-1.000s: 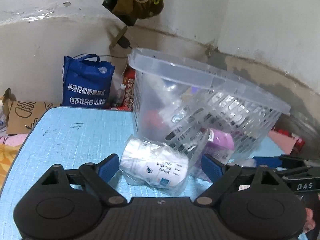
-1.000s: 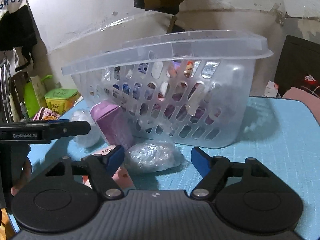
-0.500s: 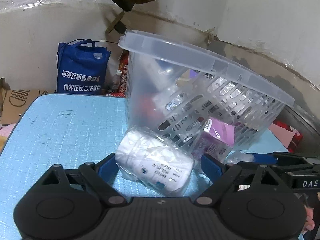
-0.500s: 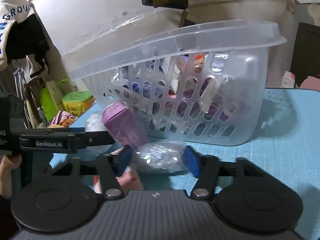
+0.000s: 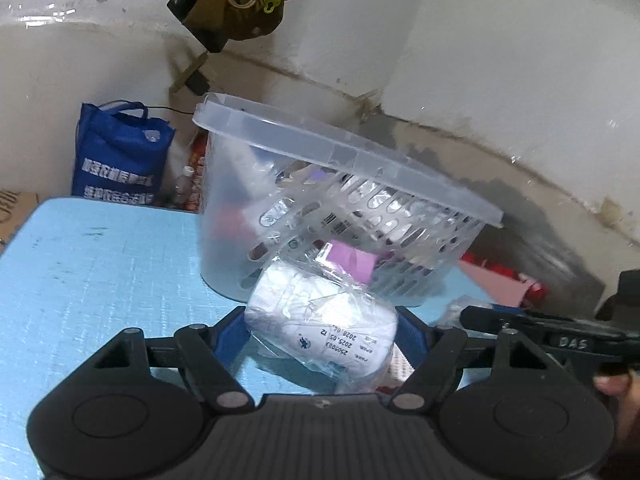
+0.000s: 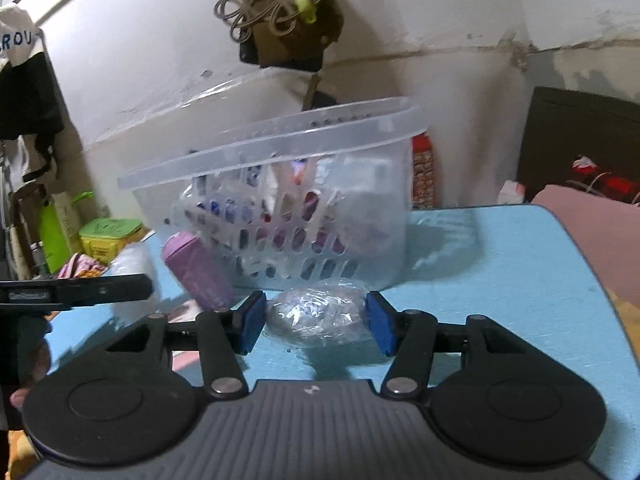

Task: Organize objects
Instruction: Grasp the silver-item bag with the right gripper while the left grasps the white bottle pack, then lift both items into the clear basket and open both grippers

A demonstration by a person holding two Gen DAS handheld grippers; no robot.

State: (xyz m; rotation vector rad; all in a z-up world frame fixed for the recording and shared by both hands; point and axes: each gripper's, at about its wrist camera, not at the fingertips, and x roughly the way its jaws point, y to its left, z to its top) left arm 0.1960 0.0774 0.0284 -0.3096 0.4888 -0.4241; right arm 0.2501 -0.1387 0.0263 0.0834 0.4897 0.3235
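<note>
A clear perforated basket (image 5: 344, 216) with several items inside stands on the blue table (image 5: 100, 272); it also shows in the right wrist view (image 6: 280, 200). My left gripper (image 5: 322, 330) is shut on a white bottle wrapped in clear plastic (image 5: 320, 320) and holds it just off the table in front of the basket. My right gripper (image 6: 316, 322) is shut on a clear crumpled plastic packet (image 6: 320, 314), lifted slightly above the table. A purple box (image 6: 198, 270) leans against the basket.
A blue shopping bag (image 5: 120, 160) stands behind the table's far left. A pink sheet (image 5: 496, 284) lies beyond the basket. A green tub (image 6: 108, 234) sits off the table's left edge. A dark bundle (image 5: 236, 4) hangs on the wall above.
Both grippers have closed on their items, the left on the wrapped bottle, the right on the clear packet, and lifted them up off the table. Both views have pulled back and up.
</note>
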